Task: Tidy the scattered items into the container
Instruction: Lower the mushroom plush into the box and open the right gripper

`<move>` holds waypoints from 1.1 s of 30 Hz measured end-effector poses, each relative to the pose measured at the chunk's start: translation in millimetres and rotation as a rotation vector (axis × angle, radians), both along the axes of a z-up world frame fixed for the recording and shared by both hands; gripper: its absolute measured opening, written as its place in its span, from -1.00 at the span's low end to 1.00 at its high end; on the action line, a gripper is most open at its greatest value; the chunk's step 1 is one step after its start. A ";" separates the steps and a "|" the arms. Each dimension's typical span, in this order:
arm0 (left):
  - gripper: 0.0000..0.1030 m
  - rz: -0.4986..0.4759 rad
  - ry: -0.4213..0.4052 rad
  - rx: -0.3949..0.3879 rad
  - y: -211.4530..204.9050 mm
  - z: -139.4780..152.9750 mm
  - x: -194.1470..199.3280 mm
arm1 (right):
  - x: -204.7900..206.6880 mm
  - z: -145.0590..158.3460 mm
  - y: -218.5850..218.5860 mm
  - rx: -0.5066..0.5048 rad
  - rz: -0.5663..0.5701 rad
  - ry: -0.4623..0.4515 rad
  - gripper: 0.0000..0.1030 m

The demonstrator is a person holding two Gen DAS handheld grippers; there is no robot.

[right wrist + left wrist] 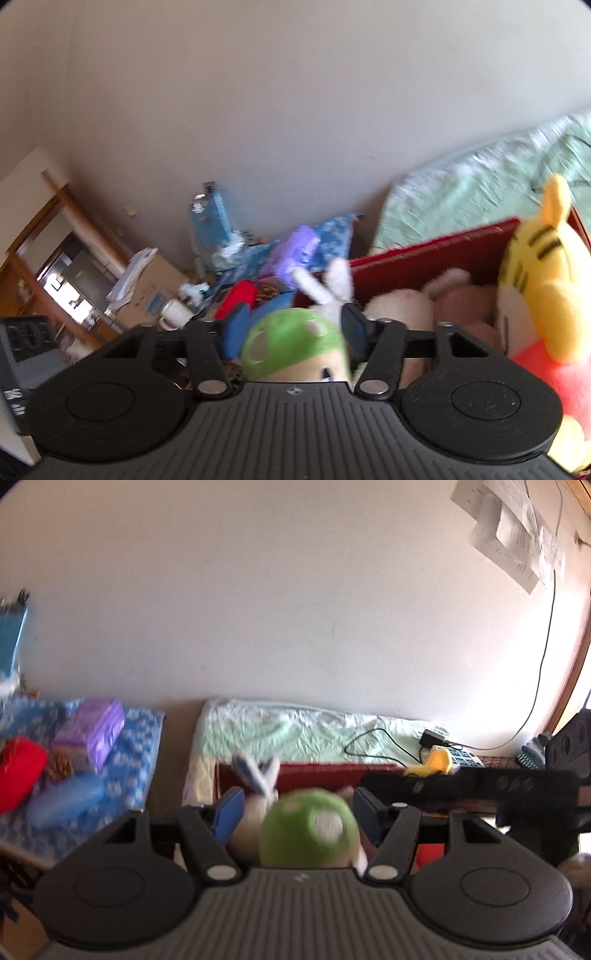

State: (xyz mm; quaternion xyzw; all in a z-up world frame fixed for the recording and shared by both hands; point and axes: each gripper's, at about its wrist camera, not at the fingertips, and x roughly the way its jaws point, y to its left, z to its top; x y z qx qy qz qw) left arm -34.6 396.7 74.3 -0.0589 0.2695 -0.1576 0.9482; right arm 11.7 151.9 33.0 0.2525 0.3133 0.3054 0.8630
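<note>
1. Left wrist view: the left gripper (295, 810) has the green mushroom plush (308, 830) between its blue pads (229, 812), apparently clamped on it, at the near edge of the red container (314, 775); a white rabbit plush (258, 786) sits just behind.
2. Right wrist view: the right gripper (291, 332) also brackets the mushroom plush (291, 345); whether its pads touch is unclear. A yellow tiger plush (543, 284) stands in the container (424, 251) at right.

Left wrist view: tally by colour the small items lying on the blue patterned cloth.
Red pouch: 1
Purple box: 1
Blue case: 1
Brown pine cone: 1
Total: 4
</note>
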 end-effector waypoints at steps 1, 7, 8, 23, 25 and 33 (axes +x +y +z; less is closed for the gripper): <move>0.26 -0.009 0.005 0.013 -3.3 -1.8 4.8 | 2.6 -2.2 0.9 -0.006 -0.019 0.015 -0.06; 0.19 -0.043 0.061 0.081 -18.2 -21.3 10.3 | 7.6 -9.6 15.8 -0.105 -0.058 0.057 -0.22; 0.19 -0.041 0.062 0.084 -16.8 -23.0 8.6 | 7.6 -10.8 16.9 -0.113 -0.053 0.061 -0.22; 0.20 -0.012 0.107 0.094 -4.5 -44.8 -4.3 | 8.2 -26.6 35.4 -0.199 0.041 0.096 -0.35; 0.21 -0.016 0.095 0.107 -7.3 -44.4 -6.8 | 8.2 -26.9 33.8 -0.208 0.042 0.107 -0.40; 0.38 -0.002 0.085 0.112 -6.5 -31.1 -13.3 | -8.6 -12.5 30.9 -0.215 -0.013 0.048 -0.34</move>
